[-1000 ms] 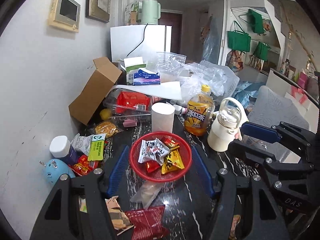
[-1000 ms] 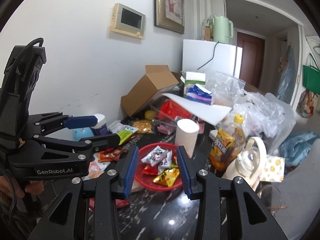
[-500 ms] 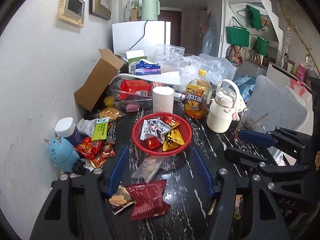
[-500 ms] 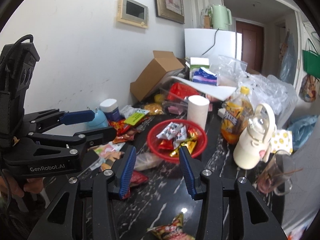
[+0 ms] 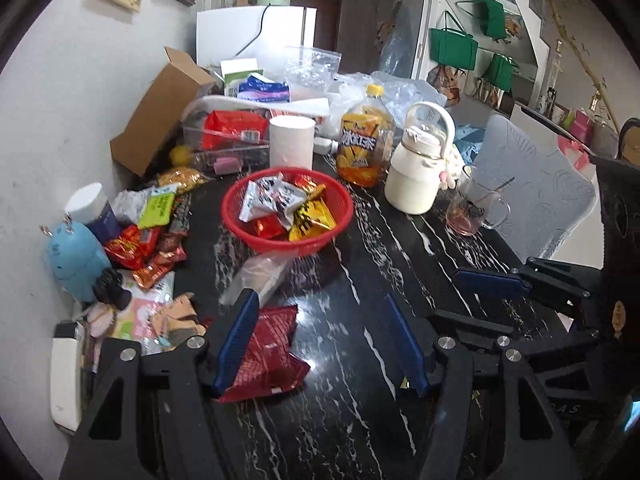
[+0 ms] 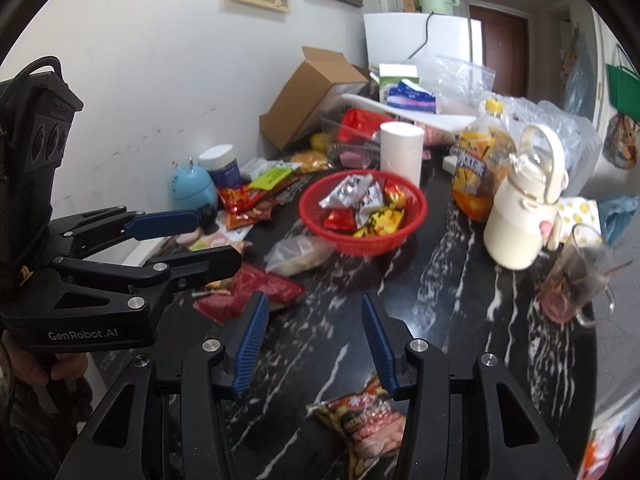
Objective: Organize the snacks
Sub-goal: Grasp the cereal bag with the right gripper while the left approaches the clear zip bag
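While "GenRobot.AI" reads clearly on the left gripper [image 6: 188, 236] in the right wrist view, the left view shows only "DAS" on the right gripper [image 5: 472, 284]. Both hover above the dark marble table [image 5: 360, 272] with jaws spread, gripping nothing. Snacks fill the red basket [image 5: 288, 208] mid-table. Only the right view shows a brown-red snack bag [image 6: 360, 420] beneath its fingers; a red packet [image 5: 264, 356] lies under the left's.
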`<control>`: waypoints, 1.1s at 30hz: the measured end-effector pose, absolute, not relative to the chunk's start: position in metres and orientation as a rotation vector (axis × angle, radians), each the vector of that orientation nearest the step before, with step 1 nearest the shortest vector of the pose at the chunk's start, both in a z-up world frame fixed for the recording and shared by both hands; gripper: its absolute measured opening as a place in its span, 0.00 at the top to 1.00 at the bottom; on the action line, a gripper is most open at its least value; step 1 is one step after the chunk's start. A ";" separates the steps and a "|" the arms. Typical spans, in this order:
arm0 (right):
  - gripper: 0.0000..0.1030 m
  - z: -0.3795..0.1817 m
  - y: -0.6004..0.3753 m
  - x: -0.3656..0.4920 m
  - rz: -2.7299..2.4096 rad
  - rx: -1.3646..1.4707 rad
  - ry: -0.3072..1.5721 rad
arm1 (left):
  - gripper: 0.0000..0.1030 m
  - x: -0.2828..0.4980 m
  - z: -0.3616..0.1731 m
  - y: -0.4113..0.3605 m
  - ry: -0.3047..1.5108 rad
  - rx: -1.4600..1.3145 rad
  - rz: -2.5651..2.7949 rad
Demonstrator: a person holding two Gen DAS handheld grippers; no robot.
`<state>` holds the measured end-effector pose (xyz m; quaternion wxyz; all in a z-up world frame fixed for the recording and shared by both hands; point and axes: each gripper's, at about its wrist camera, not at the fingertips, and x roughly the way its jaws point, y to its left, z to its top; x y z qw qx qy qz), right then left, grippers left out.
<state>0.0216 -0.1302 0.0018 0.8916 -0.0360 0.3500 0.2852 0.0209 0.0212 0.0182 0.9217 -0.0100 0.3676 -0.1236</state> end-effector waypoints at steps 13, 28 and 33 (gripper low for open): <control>0.22 -0.045 -0.149 0.021 0.584 -0.082 0.882 | 0.38 0.037 -0.021 0.002 0.855 -0.050 -0.335; 0.43 -0.104 -0.147 0.055 0.554 -0.117 1.131 | 0.38 0.059 -0.030 0.019 0.870 -0.050 -0.240; 0.55 -0.099 -0.138 0.066 0.593 -0.091 1.091 | 0.38 0.072 -0.034 0.032 0.880 -0.082 -0.220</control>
